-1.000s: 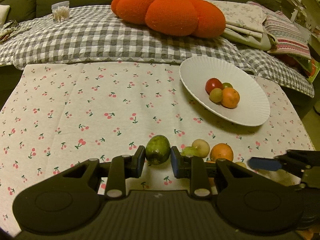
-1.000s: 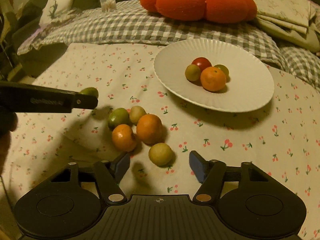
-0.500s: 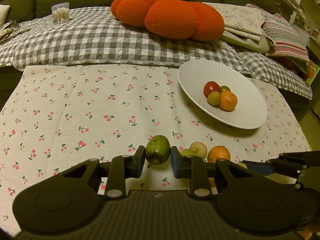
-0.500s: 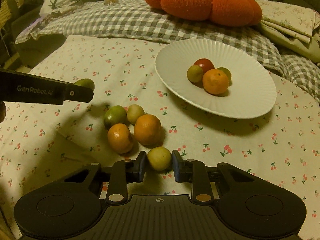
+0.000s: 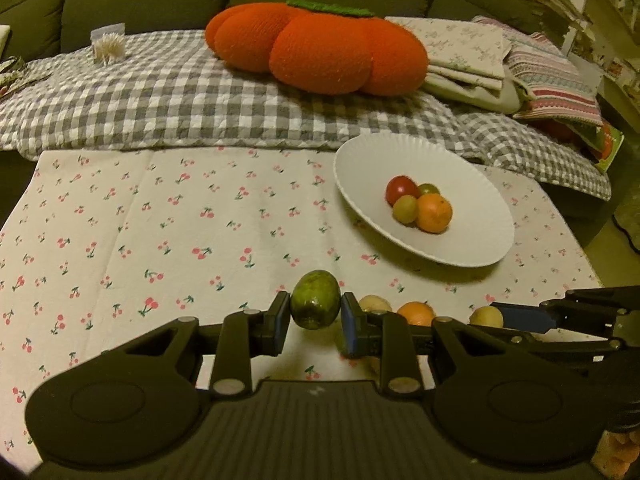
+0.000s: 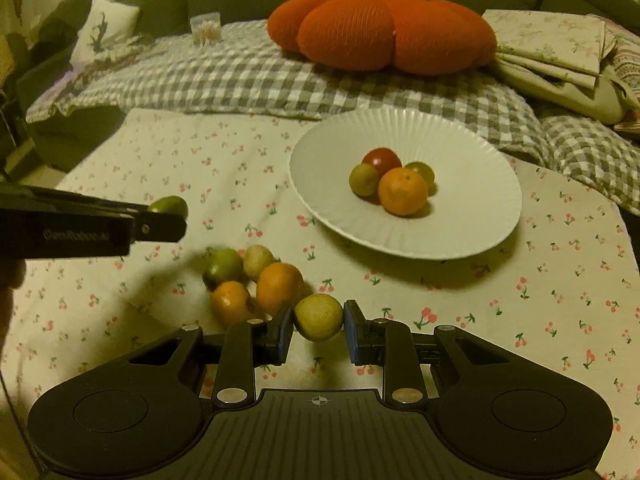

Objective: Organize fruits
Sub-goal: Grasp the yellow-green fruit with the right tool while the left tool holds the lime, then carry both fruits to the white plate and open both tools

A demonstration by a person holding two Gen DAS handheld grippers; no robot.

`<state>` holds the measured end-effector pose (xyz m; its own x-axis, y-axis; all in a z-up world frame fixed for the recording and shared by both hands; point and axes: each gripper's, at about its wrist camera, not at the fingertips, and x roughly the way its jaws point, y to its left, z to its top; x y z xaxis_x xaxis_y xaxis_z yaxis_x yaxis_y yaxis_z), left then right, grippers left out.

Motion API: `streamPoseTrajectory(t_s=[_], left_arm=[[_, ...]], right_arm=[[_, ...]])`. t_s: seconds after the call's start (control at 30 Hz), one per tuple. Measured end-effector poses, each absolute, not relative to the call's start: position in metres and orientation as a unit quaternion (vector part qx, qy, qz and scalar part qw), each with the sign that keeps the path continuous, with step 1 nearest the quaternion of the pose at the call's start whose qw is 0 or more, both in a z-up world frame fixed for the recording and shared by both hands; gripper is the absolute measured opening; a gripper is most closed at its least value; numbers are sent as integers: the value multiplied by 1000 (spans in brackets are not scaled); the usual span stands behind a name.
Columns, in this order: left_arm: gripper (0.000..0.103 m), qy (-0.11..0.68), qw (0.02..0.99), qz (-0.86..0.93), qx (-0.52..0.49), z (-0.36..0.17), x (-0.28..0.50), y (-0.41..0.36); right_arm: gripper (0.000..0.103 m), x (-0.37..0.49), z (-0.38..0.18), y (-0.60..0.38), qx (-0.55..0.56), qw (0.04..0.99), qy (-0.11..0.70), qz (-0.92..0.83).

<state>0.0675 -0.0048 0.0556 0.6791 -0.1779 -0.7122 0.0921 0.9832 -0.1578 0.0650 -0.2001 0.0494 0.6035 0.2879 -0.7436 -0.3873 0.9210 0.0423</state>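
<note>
My left gripper [image 5: 315, 318] is shut on a dark green fruit [image 5: 315, 305] and holds it above the cherry-print cloth. It also shows at the left of the right wrist view [image 6: 168, 216]. My right gripper [image 6: 318, 324] is shut on a yellow-green fruit [image 6: 319, 317], lifted just off the cloth. A white ribbed plate [image 6: 472, 216] at the back right holds a red, two greenish and one orange fruit [image 6: 402, 191]. Several loose fruits, two of them orange [image 6: 279, 286], lie on the cloth left of my right gripper.
A sofa with a grey checked blanket [image 5: 168, 96] runs behind the table. An orange pumpkin cushion [image 5: 320, 52] and folded cloths [image 5: 472, 60] lie on it. The table's right edge [image 5: 580, 248] drops off beyond the plate.
My right gripper has closed on the yellow-green fruit and lifted it a little. My left gripper has raised the green fruit slightly higher.
</note>
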Motion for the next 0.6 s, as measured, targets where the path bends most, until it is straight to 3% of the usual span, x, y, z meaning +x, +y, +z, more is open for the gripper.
streamPoseTrajectory(t_s=[0.6], left_arm=[[26,350,925,-145,-30,66,73,-36]], right_arm=[[25,66,75,-235,-7,913,375,161]])
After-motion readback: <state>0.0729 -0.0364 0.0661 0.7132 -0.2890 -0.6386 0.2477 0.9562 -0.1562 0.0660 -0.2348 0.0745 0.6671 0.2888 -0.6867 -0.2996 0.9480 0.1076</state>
